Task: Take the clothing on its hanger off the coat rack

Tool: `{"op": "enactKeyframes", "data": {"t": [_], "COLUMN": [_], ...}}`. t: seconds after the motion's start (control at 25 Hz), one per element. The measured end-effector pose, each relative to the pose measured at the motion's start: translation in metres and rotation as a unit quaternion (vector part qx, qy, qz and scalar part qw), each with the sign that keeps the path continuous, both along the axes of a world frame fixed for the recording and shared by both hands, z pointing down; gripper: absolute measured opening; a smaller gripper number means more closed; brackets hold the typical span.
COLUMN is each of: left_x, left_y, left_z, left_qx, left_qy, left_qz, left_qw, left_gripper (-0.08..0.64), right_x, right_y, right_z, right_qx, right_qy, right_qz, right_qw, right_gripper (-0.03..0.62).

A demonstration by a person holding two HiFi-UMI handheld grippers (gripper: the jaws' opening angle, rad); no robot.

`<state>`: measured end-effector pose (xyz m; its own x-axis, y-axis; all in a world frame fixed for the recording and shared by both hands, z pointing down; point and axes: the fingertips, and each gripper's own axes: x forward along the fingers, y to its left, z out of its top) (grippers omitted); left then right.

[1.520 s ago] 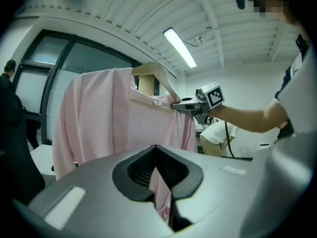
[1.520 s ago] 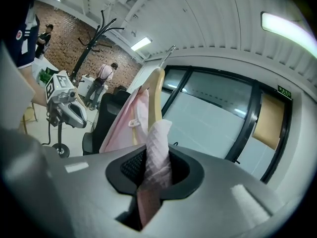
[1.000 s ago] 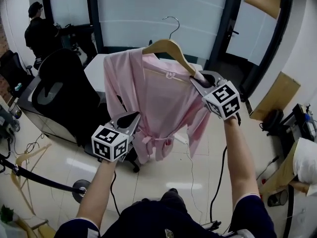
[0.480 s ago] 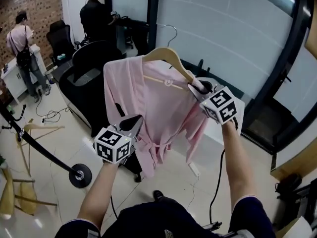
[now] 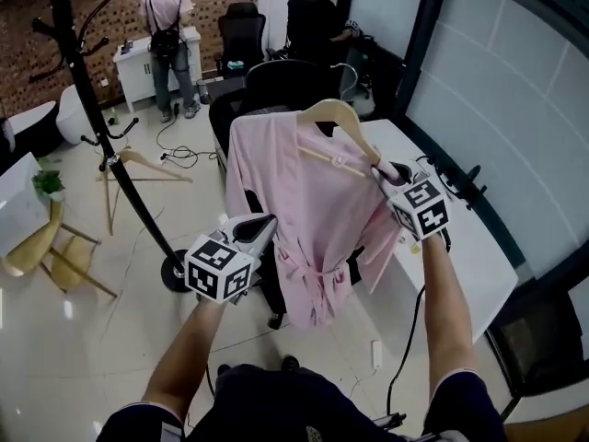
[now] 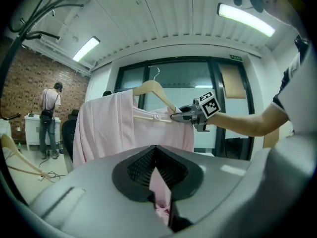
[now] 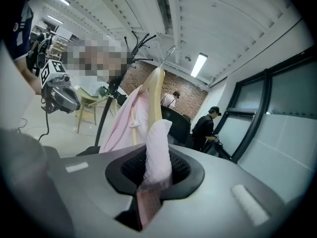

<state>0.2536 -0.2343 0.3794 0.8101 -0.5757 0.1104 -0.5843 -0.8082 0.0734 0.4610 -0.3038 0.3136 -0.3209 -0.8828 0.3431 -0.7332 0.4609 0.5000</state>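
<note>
Glossy tiled office floor (image 5: 64,357); black metal coat rack (image 5: 85,109) stands well apart. Pink cloth robe (image 5: 304,201) on pale wooden hanger (image 5: 333,116) already off, held aloft. Right hand-held gripper (image 5: 388,169) is clamped on its shoulder, and left hand-held gripper (image 5: 265,226) pinches its lower cloth. Likely nothing left but carrying away.

Both arms are out in front, forearms bare. Left forearm (image 5: 184,348) angles up and slightly inward. Left hand-held gripper (image 5: 265,223) sits low, jaws almost together, pinching a fold of the pink robe (image 5: 313,201). Right forearm (image 5: 444,311) runs nearly straight ahead and reaches higher and farther. Right hand-held gripper (image 5: 390,169) points inward to the left, jaws a narrow gap apart, clamped on the robe's shoulder fabric. The two grippers are well apart, marker cubes facing up toward the head camera.
</note>
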Motion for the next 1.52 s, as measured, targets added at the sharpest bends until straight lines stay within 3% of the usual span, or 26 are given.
{"op": "enactKeyframes", "data": {"t": [0.16, 0.4, 0.68, 0.96, 1.52], "left_x": [-0.037, -0.055, -0.036, -0.015, -0.014], "left_y": [-0.001, 0.0, -0.005, -0.011, -0.004], "left_z": [0.009, 0.018, 0.045, 0.077, 0.15], "left_qx": [-0.006, -0.019, -0.042, -0.08, -0.166], "left_qy": [-0.01, -0.019, -0.024, -0.018, -0.027], "left_qz": [-0.053, -0.091, -0.085, -0.082, -0.104], "left_qw": [0.9985, 0.9955, 0.9952, 0.9932, 0.9802], "left_gripper": [0.012, 0.012, 0.012, 0.012, 0.012], "right_x": [-0.031, -0.038, -0.026, -0.021, -0.034], "right_y": [-0.029, -0.052, -0.064, -0.074, -0.084], "right_z": [0.023, 0.048, 0.088, 0.152, 0.285], "right_qx": [-0.013, -0.034, -0.048, -0.104, -0.189], "right_qy": [-0.01, -0.032, -0.027, -0.03, -0.061], "right_qz": [-0.036, -0.051, -0.052, -0.062, -0.059], "right_qw": [0.999, 0.998, 0.997, 0.992, 0.978], "right_gripper": [0.06, 0.06, 0.057, 0.032, 0.029]}}
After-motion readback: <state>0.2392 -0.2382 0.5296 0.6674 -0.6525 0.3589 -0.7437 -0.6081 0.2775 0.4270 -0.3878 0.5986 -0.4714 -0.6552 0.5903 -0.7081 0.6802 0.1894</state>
